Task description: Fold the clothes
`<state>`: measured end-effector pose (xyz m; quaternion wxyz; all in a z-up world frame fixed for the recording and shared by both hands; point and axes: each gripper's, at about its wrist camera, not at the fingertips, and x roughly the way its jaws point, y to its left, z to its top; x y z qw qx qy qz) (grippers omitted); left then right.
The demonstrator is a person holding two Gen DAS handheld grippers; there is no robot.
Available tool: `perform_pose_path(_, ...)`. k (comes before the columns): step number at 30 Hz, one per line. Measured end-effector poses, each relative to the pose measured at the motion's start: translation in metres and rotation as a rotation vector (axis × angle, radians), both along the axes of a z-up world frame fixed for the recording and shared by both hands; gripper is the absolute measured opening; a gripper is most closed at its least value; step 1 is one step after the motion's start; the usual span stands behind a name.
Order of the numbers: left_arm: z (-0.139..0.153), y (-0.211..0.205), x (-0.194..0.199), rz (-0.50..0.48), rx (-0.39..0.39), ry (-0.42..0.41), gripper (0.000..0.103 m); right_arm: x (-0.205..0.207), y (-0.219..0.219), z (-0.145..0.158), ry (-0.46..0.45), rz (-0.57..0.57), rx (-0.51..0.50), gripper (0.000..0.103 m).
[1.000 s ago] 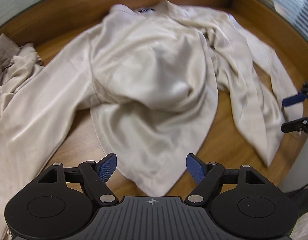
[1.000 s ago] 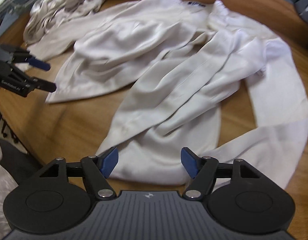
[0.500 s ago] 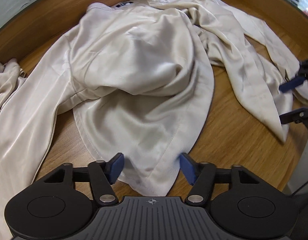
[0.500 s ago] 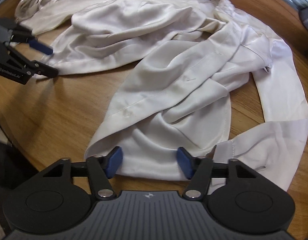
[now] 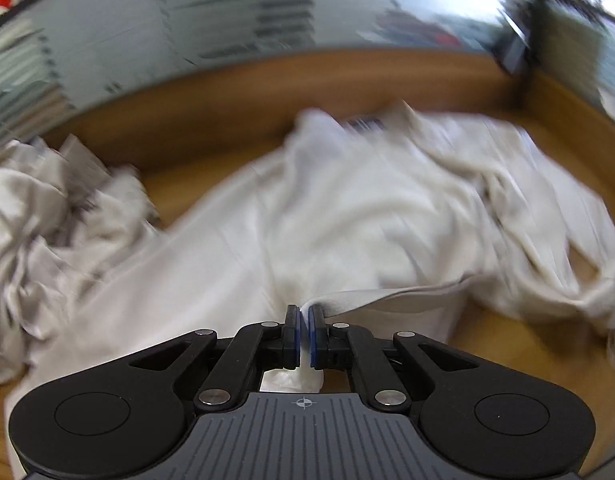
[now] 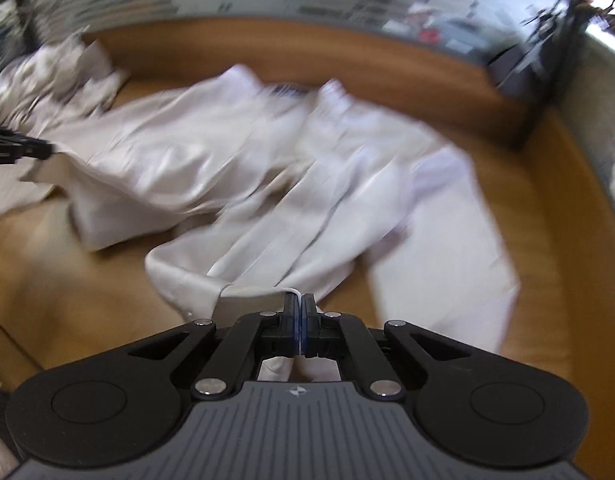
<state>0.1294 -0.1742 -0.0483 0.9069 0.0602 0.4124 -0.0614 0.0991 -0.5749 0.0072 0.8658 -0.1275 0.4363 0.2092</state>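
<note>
Left of the table (image 5: 211, 128): a crumpled pile of pale clothes (image 5: 39, 216), bunched near the back edge and not in play. The nearest sleeve of the shirt (image 5: 347, 216) runs just beside that pile, so a wide swing could snag or drag it.

Your left gripper (image 5: 303, 336) is clamped tight on the shirt's hem, with a thin fold of cream cloth pinched between the blue pads (image 5: 292, 336) and a tuft poking out behind them. The bite looks shallow. My guess is that satin-like fabric slides out if you jerk.

Centre: the shirt lies spread and rumpled over the wooden top, collar and dark label (image 5: 363, 123) at the far side, body bunched in the middle, front panels overlapped. Both views are blurred, so finer creases can't be read.

Your right gripper (image 6: 298, 332) is also fully closed on cloth, gripping the other hem corner by the front placket (image 6: 291, 240), a strip folded over the left pad. In that view the left gripper's tip (image 6: 31, 148) shows at the far left, holding its own corner.

Risks, as I judge them:
- uneven lift, so the shirt twists and the fold goes crooked
- only one layer pinched, so the back panel stays behind
- right sleeve (image 6: 439, 216) trails loose and could tuck under the body
- pulling toward you could drag the collar off the far line
</note>
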Motion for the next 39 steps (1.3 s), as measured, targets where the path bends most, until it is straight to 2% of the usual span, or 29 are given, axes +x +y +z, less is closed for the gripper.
perform_pose_path(4,0.014,0.022,0.042,0.105,0.048,-0.036,0.006,0.039,-0.019,0.015,-0.070,-0.080,-0.030,0.001)
perform_pose_path(8,0.024,0.041,0.084,0.192,0.078,-0.026,0.006,0.088,-0.036,0.018,-0.107,-0.143,-0.065,0.001)
perform_pose_path(13,0.027,0.044,0.127,0.214,0.170,-0.046,0.006,0.138,-0.041,0.009,-0.119,-0.169,-0.125,0.001)
perform_pose_path(18,0.029,0.048,0.159,0.356,0.279,-0.091,0.004,0.195,-0.044,0.001,-0.135,-0.230,-0.208,0.001)
perform_pose_path(20,0.027,0.054,0.171,0.391,0.250,-0.065,0.004,0.216,-0.047,-0.008,-0.113,-0.267,-0.237,0.001)
perform_pose_path(22,0.026,0.058,0.175,0.381,0.180,-0.050,0.004,0.231,-0.049,-0.020,-0.065,-0.282,-0.253,0.001)
perform_pose_path(24,0.023,0.056,0.174,0.350,0.155,-0.026,0.006,0.241,-0.051,-0.031,-0.024,-0.291,-0.258,0.001)
perform_pose_path(26,0.019,0.052,0.170,0.309,0.132,-0.004,0.008,0.243,-0.053,-0.040,0.004,-0.291,-0.249,0.007)
perform_pose_path(29,0.014,0.041,0.157,0.246,0.108,0.033,0.020,0.233,-0.054,-0.043,0.021,-0.281,-0.232,0.020)
perform_pose_path(31,0.010,0.034,0.146,0.205,0.094,0.058,0.026,0.220,-0.056,-0.040,0.029,-0.279,-0.199,0.024)
perform_pose_path(36,0.005,0.012,0.103,0.089,0.056,0.094,0.054,0.182,-0.068,-0.032,0.089,-0.257,-0.079,0.034)
perform_pose_path(39,-0.002,0.003,0.076,0.029,0.037,0.118,0.063,0.152,-0.065,-0.033,0.120,-0.234,-0.034,0.043)
